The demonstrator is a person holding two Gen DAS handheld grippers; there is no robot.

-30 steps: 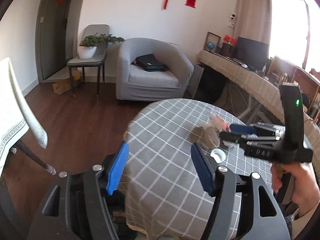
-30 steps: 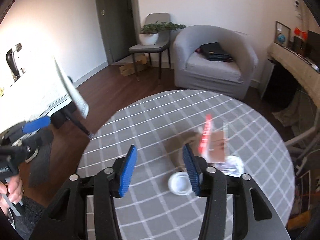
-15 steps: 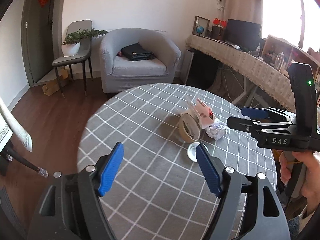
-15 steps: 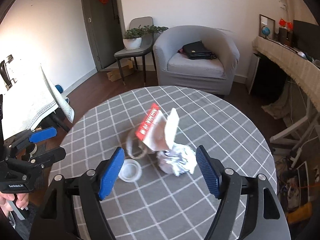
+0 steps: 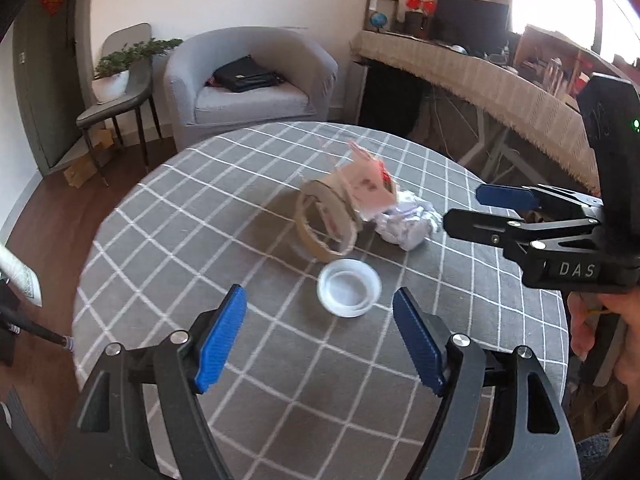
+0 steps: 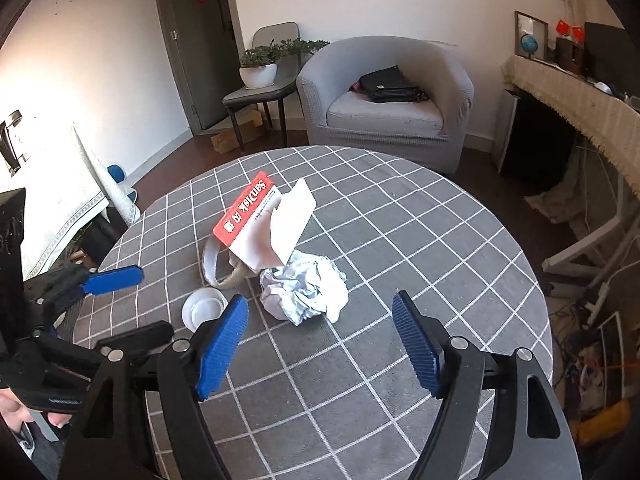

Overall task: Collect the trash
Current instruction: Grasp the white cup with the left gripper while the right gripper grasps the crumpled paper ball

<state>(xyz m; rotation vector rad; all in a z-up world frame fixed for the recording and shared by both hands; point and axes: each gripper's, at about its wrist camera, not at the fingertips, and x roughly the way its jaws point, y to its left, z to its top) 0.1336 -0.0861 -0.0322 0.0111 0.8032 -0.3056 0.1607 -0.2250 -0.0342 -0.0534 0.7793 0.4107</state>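
Both the left gripper (image 5: 320, 344) and the right gripper (image 6: 320, 344) have just opened wide and hold nothing, with the white lid (image 5: 349, 288) just past the left fingers and the crumpled paper ball (image 6: 304, 292) just past the right fingers.

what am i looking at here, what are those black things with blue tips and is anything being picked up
Those are two hand-held claws, one in each of a person's hands, each with a camera looking out along its blue pads. The left-wrist picture shows the left claw up close, with the right claw at the side; the other picture looks out from the right claw. Both claws have just been opening and hold nothing. On the round table with its checked cloth lie a white lid, a tape roll, a torn red-and-white package and crumpled paper. The left claw faces the lid, the right the paper.
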